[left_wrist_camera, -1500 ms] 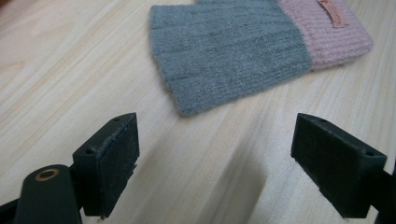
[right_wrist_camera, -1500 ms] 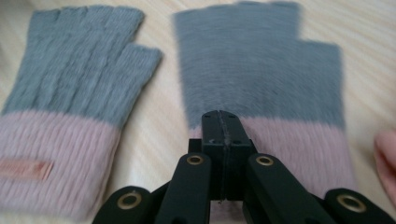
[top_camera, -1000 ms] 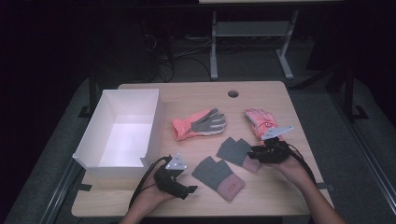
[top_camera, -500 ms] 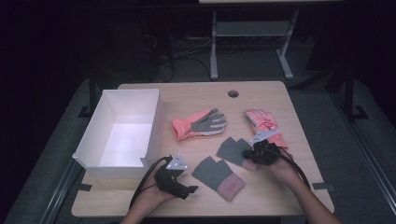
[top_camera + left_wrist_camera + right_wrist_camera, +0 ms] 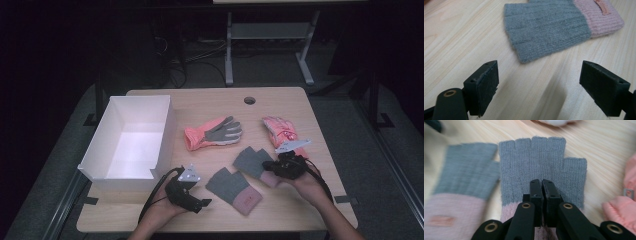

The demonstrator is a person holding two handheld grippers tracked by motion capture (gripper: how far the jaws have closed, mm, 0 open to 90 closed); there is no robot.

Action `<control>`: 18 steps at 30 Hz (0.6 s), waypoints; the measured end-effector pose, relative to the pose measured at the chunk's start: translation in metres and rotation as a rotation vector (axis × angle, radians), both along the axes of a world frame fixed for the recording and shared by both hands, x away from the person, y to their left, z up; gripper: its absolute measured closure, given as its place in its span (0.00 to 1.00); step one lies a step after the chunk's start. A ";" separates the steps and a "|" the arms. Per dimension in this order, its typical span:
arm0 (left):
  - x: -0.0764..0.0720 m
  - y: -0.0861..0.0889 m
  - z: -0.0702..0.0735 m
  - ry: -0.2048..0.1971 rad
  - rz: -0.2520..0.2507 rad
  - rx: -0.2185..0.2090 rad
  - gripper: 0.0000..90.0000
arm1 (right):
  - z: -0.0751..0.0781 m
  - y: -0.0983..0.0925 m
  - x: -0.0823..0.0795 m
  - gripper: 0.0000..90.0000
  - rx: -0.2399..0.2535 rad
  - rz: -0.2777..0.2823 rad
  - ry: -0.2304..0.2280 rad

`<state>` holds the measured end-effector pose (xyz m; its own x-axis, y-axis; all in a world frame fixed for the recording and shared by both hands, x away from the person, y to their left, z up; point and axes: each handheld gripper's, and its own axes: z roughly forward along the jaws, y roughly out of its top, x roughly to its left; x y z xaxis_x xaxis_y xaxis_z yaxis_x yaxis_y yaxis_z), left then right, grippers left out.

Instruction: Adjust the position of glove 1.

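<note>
Since the earlier frame, the right gripper (image 5: pixel 541 182) has just closed its jaws, pinching the right grey glove (image 5: pixel 541 165). From left: white box (image 5: pixel 100 150), left gripper (image 5: pixel 539 82) with jaws apart, left grey glove (image 5: pixel 549 30) just ahead of it.

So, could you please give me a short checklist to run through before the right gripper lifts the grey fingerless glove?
1. Right gripper jaws closed: ok, they have just been closing and now stand together over the grey glove.
2. Fabric actually pinched between the pads: cannot tell, the jaws hide the contact.
3. Second grey glove free of the first: ok in the high view, a strip of table shows between them.
4. Left gripper out of the way: ok, jaws open above bare wood, short of the second glove.
5. White box ready to receive: ok, open and nothing visible inside.
6. Pink gloves clear of the path: ok, they lie farther back.
</note>
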<state>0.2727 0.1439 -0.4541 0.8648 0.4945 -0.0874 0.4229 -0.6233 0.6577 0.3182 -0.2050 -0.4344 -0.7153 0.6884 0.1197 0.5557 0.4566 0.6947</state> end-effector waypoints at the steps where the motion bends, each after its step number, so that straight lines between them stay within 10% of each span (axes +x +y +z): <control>1: 0.000 0.001 0.001 0.004 -0.003 0.004 0.17 | 0.005 0.002 -0.006 0.97 0.036 0.008 0.007; 18: 0.001 0.003 0.000 0.005 0.016 -0.003 0.17 | 0.010 0.062 -0.039 0.97 0.042 0.088 0.046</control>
<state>0.2735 0.1465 -0.4537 0.8565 0.5076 -0.0934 0.4361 -0.6148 0.6572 0.2794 -0.1433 -0.4247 -0.7658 0.6171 0.1809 0.5465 0.4762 0.6889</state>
